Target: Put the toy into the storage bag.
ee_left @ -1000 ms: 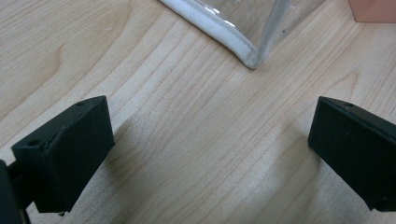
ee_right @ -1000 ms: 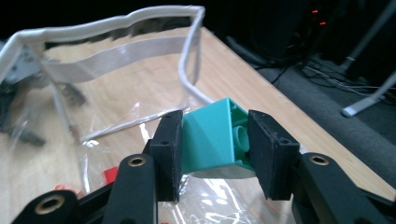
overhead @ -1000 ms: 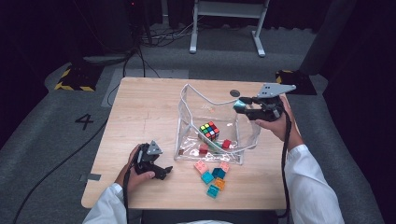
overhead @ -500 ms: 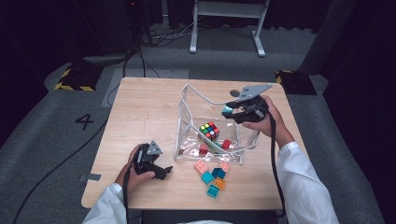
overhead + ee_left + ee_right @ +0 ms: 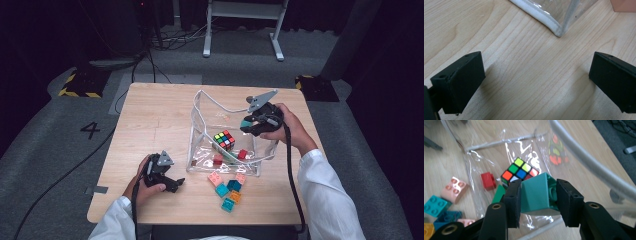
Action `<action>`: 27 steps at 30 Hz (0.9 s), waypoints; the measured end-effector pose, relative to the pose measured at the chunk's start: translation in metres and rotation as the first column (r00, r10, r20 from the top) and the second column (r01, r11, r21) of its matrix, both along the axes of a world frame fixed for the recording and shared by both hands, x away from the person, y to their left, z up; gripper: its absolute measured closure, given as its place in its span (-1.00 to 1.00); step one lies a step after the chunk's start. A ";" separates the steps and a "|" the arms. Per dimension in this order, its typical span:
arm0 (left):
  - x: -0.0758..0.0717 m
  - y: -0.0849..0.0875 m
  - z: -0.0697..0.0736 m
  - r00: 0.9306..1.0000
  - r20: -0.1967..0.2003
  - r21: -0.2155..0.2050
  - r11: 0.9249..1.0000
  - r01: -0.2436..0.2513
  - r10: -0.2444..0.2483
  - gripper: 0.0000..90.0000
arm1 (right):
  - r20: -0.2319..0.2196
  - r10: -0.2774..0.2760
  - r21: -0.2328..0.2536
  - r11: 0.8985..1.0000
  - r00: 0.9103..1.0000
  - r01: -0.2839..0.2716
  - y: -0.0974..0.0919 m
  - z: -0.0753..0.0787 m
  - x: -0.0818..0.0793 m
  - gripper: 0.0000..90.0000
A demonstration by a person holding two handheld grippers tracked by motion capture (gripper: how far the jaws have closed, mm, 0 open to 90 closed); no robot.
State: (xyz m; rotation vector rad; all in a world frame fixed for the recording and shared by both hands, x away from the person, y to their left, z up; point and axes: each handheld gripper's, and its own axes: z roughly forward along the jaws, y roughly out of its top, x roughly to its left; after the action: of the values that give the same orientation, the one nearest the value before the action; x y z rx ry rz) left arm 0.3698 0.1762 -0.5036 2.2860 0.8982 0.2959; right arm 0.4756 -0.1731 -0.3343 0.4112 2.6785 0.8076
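Note:
A clear plastic bag with a white rim stands open in the middle of the table. Inside lie a colourful puzzle cube, two red bricks and a green brick. My right gripper hovers over the bag's right side, shut on a teal brick. My left gripper rests on the table near the front left, open, with bare wood between its jaws; the bag's corner lies just ahead of it.
Loose bricks lie in front of the bag: a pink one, teal ones, an orange one. The table has bare wood at the left and back. A grey floor surrounds it.
My right gripper has moved left and slightly down with the teal brick, from beyond the bag's right edge to over the bag. The left gripper has stayed put.

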 end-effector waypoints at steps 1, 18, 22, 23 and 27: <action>0.000 0.000 0.000 1.000 0.000 0.000 1.000 0.000 0.000 -0.99 | 0.003 -0.002 -0.018 1.000 1.000 0.002 -0.002 0.000 0.001 0.28; 0.000 0.000 0.000 1.000 0.000 0.000 1.000 -0.001 0.001 -0.99 | -0.002 -0.035 -0.108 0.994 0.999 0.034 -0.027 -0.004 -0.001 0.27; 0.000 0.000 0.000 1.000 0.000 0.000 1.000 0.000 0.000 -0.99 | -0.003 -0.031 -0.092 0.995 1.000 0.031 -0.029 -0.004 -0.002 0.27; 0.000 0.000 0.000 1.000 0.000 -0.001 1.000 -0.001 0.001 -0.99 | 0.004 -0.034 -0.087 0.996 0.999 0.035 -0.030 -0.004 -0.002 0.26; 0.000 0.000 0.000 1.000 0.000 0.000 1.000 0.000 0.000 -0.99 | 0.024 -0.037 -0.062 0.997 0.999 0.038 -0.033 -0.003 -0.004 0.14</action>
State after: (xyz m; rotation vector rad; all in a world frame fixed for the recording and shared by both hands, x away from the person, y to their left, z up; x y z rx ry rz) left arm 0.3698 0.1762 -0.5036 2.2861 0.8980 0.2954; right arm 0.4711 -0.2063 -0.3374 0.4326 2.6590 0.7110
